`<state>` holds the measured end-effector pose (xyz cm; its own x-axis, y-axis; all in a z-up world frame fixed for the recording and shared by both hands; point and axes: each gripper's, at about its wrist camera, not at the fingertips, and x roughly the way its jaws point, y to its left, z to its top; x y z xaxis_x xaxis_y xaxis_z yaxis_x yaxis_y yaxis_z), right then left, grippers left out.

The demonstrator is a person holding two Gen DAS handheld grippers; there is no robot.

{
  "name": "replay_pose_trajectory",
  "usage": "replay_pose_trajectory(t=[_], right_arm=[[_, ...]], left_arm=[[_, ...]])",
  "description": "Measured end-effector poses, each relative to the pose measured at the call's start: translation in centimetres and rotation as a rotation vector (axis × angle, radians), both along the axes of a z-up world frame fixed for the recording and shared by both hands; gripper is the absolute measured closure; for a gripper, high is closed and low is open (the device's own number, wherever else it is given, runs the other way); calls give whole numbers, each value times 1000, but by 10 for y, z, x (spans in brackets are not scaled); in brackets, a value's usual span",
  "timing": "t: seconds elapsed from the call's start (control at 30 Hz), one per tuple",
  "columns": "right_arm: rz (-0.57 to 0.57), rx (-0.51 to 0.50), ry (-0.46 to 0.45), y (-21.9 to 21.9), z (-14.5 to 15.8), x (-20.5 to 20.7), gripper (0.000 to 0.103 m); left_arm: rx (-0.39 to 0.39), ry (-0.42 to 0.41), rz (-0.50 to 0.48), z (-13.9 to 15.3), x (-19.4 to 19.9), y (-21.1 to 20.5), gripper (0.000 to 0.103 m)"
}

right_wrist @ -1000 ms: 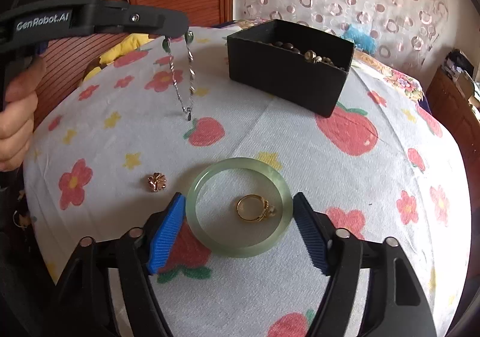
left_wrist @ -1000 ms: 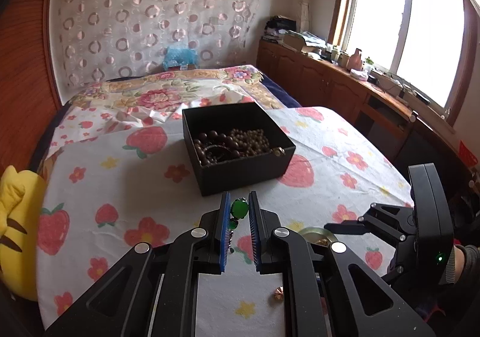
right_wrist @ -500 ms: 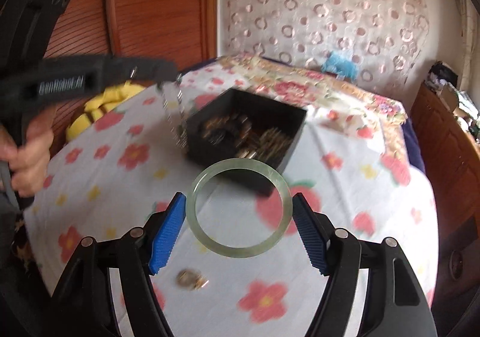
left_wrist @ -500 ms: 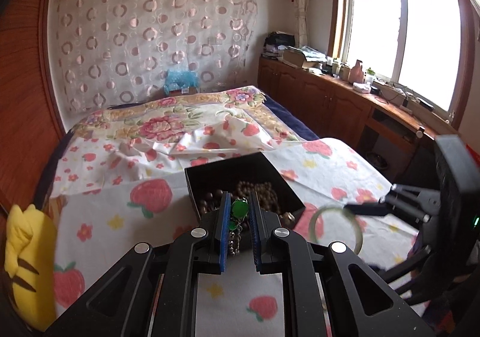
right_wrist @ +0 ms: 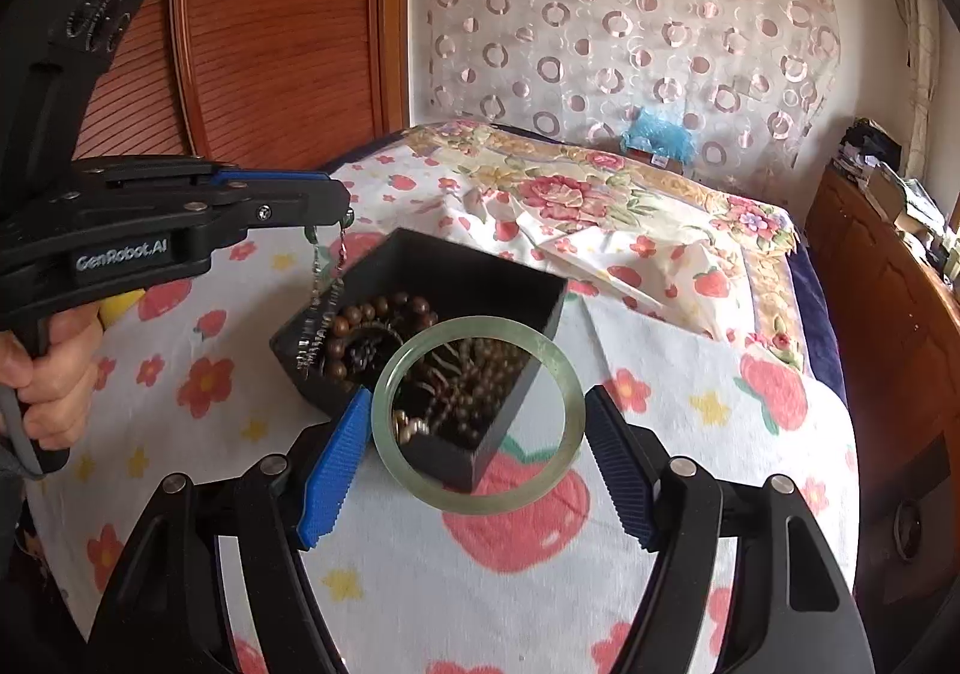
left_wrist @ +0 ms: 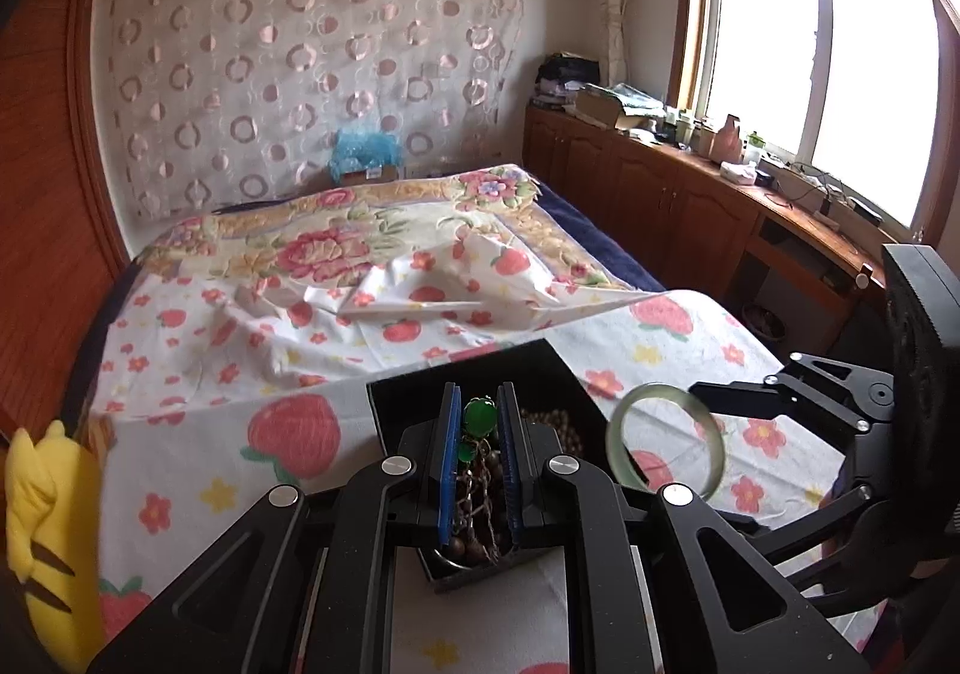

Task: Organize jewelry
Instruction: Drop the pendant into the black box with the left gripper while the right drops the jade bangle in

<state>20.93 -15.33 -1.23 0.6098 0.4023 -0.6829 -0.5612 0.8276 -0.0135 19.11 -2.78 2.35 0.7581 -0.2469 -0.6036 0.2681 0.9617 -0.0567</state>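
Observation:
My left gripper (left_wrist: 478, 434) is shut on a silver chain with green stones (left_wrist: 480, 413). In the right wrist view that chain (right_wrist: 318, 302) hangs from the left gripper (right_wrist: 343, 218) over the near-left corner of the black box (right_wrist: 468, 272). The box (left_wrist: 468, 368) holds brown bead strands (right_wrist: 384, 314). My right gripper (right_wrist: 477, 404) is shut on a pale green jade bangle (right_wrist: 498, 503), held flat in the air above the box's near corner. In the left wrist view the bangle (left_wrist: 618, 446) shows to the right of the box.
The box sits on a strawberry-print cloth (right_wrist: 660, 374) over a bed. A yellow plush toy (left_wrist: 42, 524) lies at the left edge. A wooden headboard (right_wrist: 270, 44) stands behind and wooden cabinets (left_wrist: 660, 194) line the right. A hand (right_wrist: 54, 374) grips the left tool.
Both grippers rose and moved toward the box. The bangle came up off the cloth, and the gold ring and flower charm dropped out of view. The chain now hangs over the box.

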Motion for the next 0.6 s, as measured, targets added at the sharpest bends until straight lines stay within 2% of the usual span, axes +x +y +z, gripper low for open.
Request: replay_pose_trajectory(t=[0.07,0.13,0.17,0.6], right_arm=[[3,9,0,5,0,5,29],[9,13,5,10,-3,11,29],[12,14,7,14,-4,15,29],[34,29,-14,35,-14,34,27]], left_arm=[[4,1,7,0,1,0,91],[3,11,26,-1,2,4,77],[-2,16,30,-3,1,6,76],[22,50,96,-21,-38,49,75]])
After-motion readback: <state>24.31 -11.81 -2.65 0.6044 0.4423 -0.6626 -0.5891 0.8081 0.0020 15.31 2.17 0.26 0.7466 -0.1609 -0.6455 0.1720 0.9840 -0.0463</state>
